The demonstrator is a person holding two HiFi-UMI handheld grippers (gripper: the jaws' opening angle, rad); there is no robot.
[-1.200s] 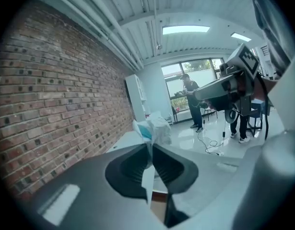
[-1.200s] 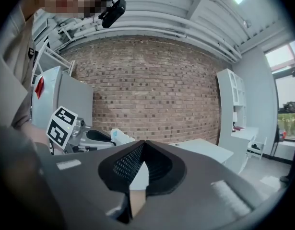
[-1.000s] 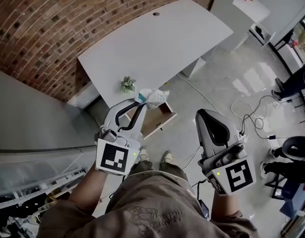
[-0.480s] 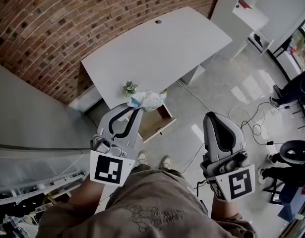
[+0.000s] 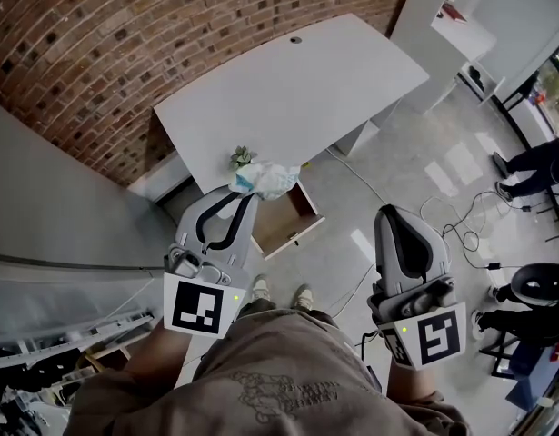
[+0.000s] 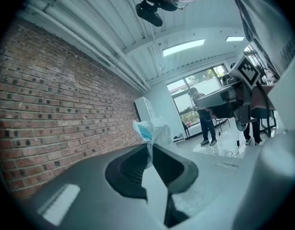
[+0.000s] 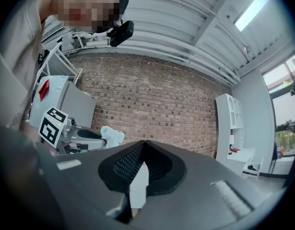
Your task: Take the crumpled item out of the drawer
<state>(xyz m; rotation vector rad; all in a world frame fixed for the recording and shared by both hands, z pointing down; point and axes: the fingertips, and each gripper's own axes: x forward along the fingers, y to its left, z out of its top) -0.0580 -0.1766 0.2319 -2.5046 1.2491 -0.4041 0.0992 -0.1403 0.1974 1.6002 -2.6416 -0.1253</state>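
Left tongs pinch a crumpled white-and-blue wad.

You're in an office-like workspace: a bare brick wall runs from 9 to 12 o'clock behind a plain white bench. At 1 o'clock stands a white shelf unit, and cables trail across the glossy floor at 3 o'clock.

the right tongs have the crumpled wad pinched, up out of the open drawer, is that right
Not quite. It is the left tongs that pinch the crumpled wad, as the left gripper view shows. The right tongs are shut on nothing. The rest stands: the wad is up out of the open drawer.
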